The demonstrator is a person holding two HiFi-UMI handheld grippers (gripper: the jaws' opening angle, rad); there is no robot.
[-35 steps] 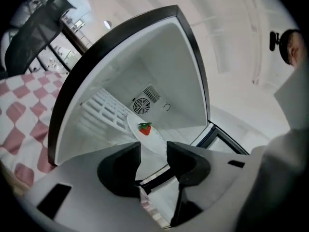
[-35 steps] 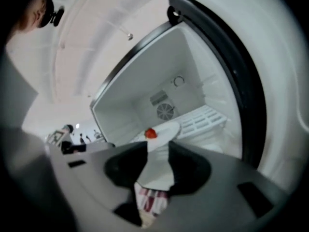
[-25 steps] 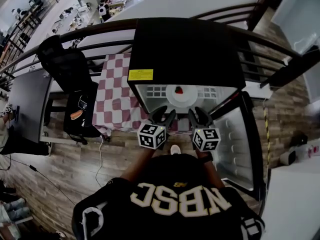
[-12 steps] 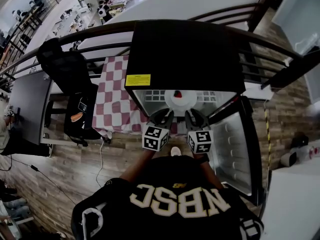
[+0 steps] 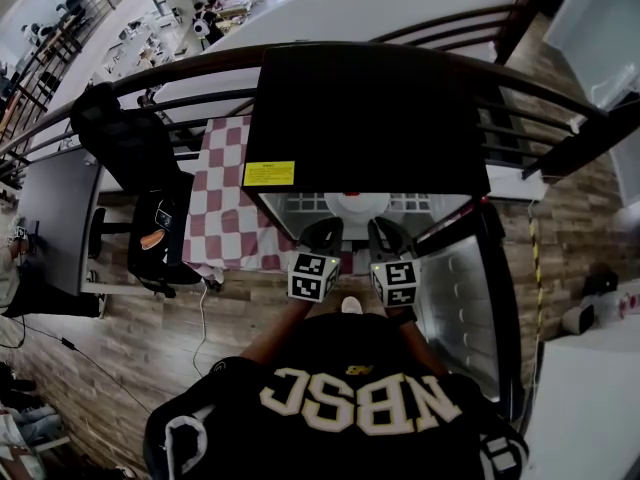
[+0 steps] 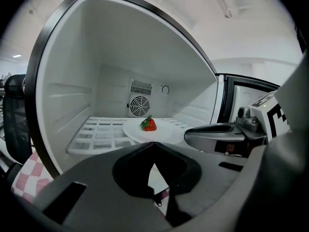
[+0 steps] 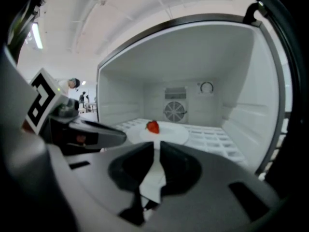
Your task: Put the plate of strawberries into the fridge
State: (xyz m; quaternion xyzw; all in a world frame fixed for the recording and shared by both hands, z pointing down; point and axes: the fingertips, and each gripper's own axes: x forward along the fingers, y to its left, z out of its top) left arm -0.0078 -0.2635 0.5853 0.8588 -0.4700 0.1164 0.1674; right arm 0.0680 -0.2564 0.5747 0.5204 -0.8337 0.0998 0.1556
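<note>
Lower centre: left gripper, jaws together, empty; right gripper, jaws closing on nothing. Both were wide apart a second ago. Beyond: plate with strawberry rests on the fridge shelf, so placement appears done.

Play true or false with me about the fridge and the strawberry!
1. The plate sits on the wire shelf inside the fridge. True.
2. Three strawberries lie on the plate. False: only one strawberry shows.
3. The fridge is shut. False: its door stands open.
4. The jaws of the left gripper are together, holding nothing. True.
5. The other gripper holds the plate. False: the right gripper is apart from the plate, its jaws closing with nothing between them.
</note>
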